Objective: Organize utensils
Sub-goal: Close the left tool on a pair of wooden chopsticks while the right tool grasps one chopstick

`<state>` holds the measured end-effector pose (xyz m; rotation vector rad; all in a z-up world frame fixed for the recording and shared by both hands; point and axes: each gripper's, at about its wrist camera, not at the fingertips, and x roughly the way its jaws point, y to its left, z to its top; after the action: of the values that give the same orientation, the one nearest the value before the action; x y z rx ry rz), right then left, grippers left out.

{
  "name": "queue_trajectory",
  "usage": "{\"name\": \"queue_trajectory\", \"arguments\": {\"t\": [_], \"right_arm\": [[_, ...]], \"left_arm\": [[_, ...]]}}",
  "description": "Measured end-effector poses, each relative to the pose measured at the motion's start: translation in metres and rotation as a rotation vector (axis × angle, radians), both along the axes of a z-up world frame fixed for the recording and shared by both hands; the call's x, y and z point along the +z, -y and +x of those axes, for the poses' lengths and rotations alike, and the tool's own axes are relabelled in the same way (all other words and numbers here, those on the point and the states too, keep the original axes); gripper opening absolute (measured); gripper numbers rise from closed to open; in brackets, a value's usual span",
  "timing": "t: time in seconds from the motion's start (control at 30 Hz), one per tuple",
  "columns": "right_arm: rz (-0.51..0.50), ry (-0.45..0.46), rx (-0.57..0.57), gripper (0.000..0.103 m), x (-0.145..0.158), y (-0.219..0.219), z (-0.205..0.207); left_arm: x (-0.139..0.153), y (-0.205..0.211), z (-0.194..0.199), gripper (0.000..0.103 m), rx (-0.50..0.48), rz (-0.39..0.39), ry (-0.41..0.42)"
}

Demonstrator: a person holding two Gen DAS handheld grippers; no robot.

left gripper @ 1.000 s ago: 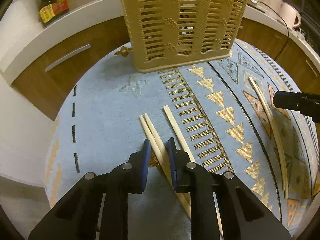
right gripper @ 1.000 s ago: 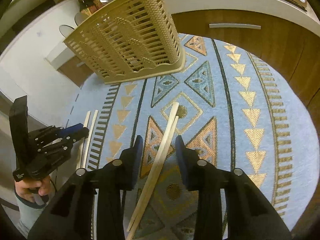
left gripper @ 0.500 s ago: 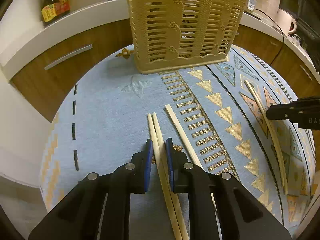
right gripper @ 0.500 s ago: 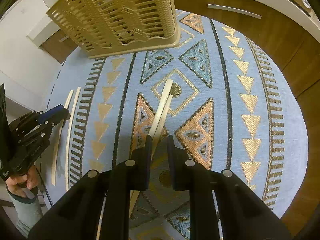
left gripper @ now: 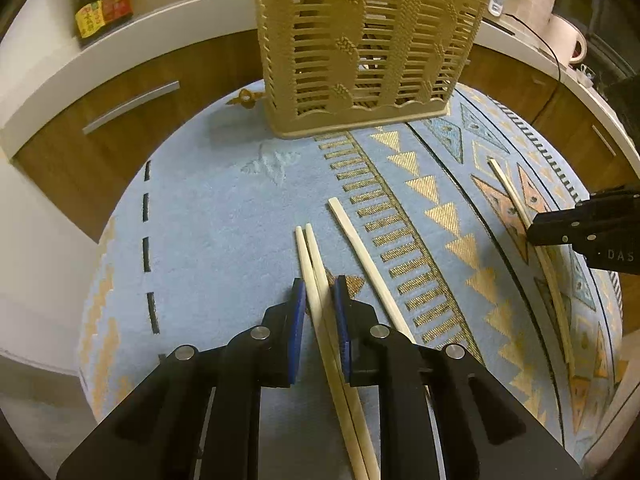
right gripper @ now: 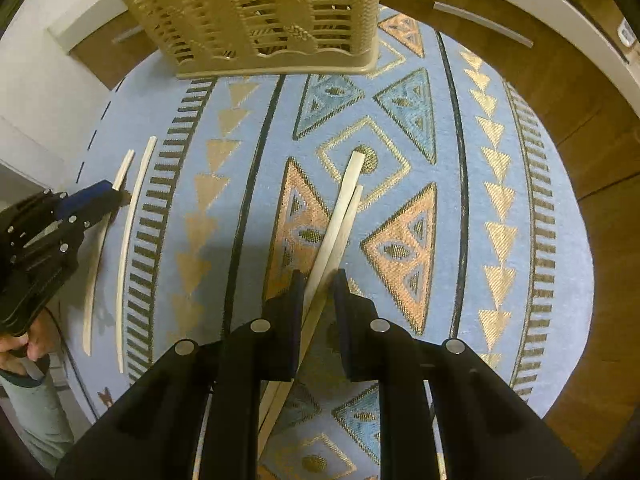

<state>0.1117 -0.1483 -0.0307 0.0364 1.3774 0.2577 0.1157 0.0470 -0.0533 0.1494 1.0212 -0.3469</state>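
Each gripper's fingers are straddling a pale wooden chopstick pair lengthwise — left gripper around its left pair, right gripper around its right pair — narrowly parted, seemingly not yet clamping.

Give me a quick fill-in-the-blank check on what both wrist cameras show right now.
1. The left gripper has a pair of ____ between its fingers.
2. Beyond the chopsticks stands a tan slatted ____ on the cloth.
3. Beside the left pair, ____ single chopstick lies apart on the patterned cloth.
4. The right gripper straddles ____ chopsticks.

Missing words: chopsticks; basket; one; two
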Motion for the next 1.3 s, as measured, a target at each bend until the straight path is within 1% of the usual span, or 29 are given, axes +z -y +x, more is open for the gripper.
{"name": "queue_trajectory", "arguments": {"t": [0.07,0.1,0.13,0.17,0.23,0.3,0.37,0.43,0.53,0.73,0.87,0.93,1.07,1.17,1.23,1.3], "right_arm": [[0.05,-0.011,-0.022,0.013,0.0,0.007,0.004],[0.089,-0.003,-0.021,0.013,-0.001,0.011,0.003],[0.119,0.013,-0.001,0.013,0.001,0.013,0.003],[0.123,0.021,0.021,0.013,0.002,0.012,0.0],[0.17,0.014,0.076,0.013,0.003,0.006,-0.005],[0.209,0.008,0.079,0.013,0.005,0.006,-0.01],[0.192,0.032,0.049,0.013,0.008,0.014,-0.009],[0.147,0.029,-0.006,0.013,0.007,0.029,-0.002],[0.174,-0.011,-0.054,0.013,0.001,0.042,0.0],[0.224,-0.025,-0.111,0.013,-0.005,0.05,-0.001],[0.177,-0.016,-0.122,0.013,-0.008,0.045,-0.002],[0.138,-0.013,-0.131,0.013,-0.01,0.028,0.004],[0.044,-0.015,-0.139,0.014,-0.007,0.006,0.002],[-0.02,-0.015,-0.096,0.014,-0.006,-0.011,-0.003],[-0.065,-0.013,-0.04,0.014,-0.005,-0.02,-0.005],[-0.088,-0.025,0.022,0.013,-0.005,-0.029,-0.005]], "left_arm": [[0.0,0.0,0.0,0.014,-0.001,-0.001,-0.001],[0.0,0.001,0.0,0.014,-0.003,0.003,0.002],[-0.001,0.001,-0.001,0.014,-0.005,0.006,0.004],[-0.001,0.001,-0.001,0.015,-0.008,0.009,0.008],[0.0,0.002,-0.001,0.015,-0.011,0.013,0.009],[0.0,0.001,-0.001,0.015,-0.01,0.011,0.009],[0.0,0.002,-0.001,0.015,-0.008,0.008,0.009],[0.0,0.002,-0.001,0.015,-0.009,0.009,0.01],[0.0,0.001,-0.001,0.015,-0.01,0.008,0.011],[0.0,0.0,-0.001,0.015,-0.009,0.004,0.013],[0.0,-0.001,-0.001,0.015,-0.01,-0.008,0.013],[0.0,-0.002,-0.001,0.015,-0.009,-0.012,0.015],[-0.001,-0.002,-0.002,0.015,-0.007,-0.015,0.017],[-0.001,-0.002,-0.001,0.015,-0.009,-0.014,0.014],[0.0,-0.002,-0.001,0.015,-0.014,-0.007,0.007],[0.0,0.003,-0.001,0.015,-0.034,0.026,-0.002]]}}
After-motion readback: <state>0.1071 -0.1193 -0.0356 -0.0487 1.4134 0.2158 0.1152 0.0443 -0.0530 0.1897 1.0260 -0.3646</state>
